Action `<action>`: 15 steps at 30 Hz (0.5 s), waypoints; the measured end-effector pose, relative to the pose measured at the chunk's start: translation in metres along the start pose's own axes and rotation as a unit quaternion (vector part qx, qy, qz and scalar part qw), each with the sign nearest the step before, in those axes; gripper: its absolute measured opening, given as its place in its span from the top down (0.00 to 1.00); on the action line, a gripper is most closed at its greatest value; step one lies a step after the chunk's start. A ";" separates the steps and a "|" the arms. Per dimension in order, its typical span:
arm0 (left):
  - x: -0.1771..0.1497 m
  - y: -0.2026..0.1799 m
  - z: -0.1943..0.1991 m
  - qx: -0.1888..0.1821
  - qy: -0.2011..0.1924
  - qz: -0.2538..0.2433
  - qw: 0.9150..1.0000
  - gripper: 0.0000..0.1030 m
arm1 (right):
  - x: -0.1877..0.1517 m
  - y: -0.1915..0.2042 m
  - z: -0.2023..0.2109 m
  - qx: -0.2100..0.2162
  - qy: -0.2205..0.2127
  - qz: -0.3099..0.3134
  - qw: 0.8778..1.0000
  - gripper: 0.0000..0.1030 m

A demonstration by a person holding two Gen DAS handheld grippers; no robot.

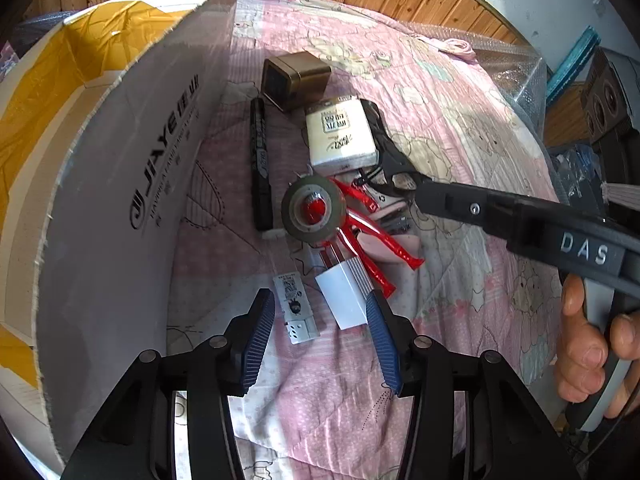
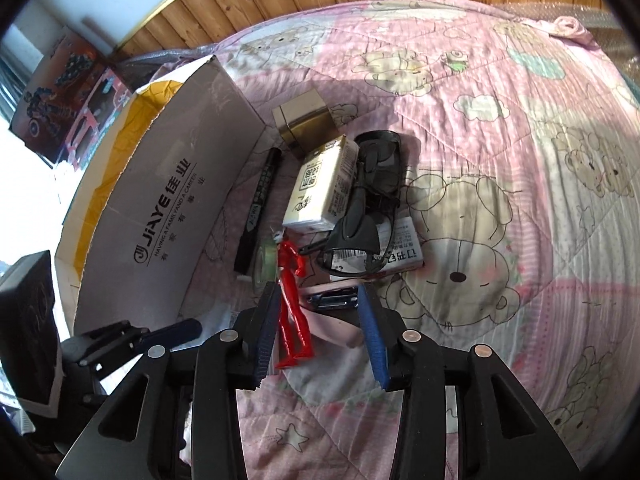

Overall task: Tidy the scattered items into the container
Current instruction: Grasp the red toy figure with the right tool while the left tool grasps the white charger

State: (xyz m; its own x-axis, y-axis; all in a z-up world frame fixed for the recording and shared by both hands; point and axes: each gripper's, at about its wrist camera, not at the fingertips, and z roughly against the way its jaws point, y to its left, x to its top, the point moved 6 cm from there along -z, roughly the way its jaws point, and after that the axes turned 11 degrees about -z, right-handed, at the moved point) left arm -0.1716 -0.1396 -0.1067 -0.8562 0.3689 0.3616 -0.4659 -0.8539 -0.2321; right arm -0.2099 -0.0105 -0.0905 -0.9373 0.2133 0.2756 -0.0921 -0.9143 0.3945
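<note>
My left gripper [image 1: 320, 344] hangs wide open over the pink quilted bed cover [image 1: 460, 128], holding nothing. Just ahead of its ribbed blue pads lie a small white printed box [image 1: 296, 308] and a white charger block [image 1: 346, 294], whose near corner touches the right pad. Beyond them a tape roll [image 1: 313, 210] stands on edge, hiding much of the glossy red plastic figure [image 1: 376, 248] behind it. Farther on sit a black marker [image 1: 260, 160], a white tissue pack [image 1: 342, 136] and a brass-coloured tin [image 1: 294, 78]. To the left rises the cardboard box [image 1: 132, 184] — its inside mostly cut off.

My right gripper [image 2: 320, 336] is also spread wide and empty, the figure's legs lying between its pads. Dark sunglasses [image 2: 372, 184] ahead partly cover a printed packet [image 2: 404, 256] — its text too small to read.
</note>
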 end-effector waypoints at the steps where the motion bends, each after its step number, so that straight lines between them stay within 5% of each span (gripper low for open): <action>1: -0.002 -0.001 -0.003 -0.006 0.003 0.005 1.000 0.52 | 0.000 -0.002 -0.002 0.004 0.005 -0.004 1.000 0.59; 8: 0.000 -0.011 -0.025 -0.044 0.007 0.027 0.999 0.47 | -0.024 -0.019 -0.017 0.052 0.047 -0.043 0.997 0.58; 15: 0.001 -0.005 -0.041 -0.013 0.017 0.038 0.999 0.48 | -0.029 -0.006 -0.034 0.073 0.069 -0.012 0.995 0.59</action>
State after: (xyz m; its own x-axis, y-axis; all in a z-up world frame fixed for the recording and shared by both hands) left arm -0.1793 -0.1196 -0.1419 -0.8959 0.3161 0.3120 -0.4048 -0.8703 -0.2807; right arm -0.1937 -0.0228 -0.1301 -0.9737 0.1757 0.1448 -0.0747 -0.8473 0.5258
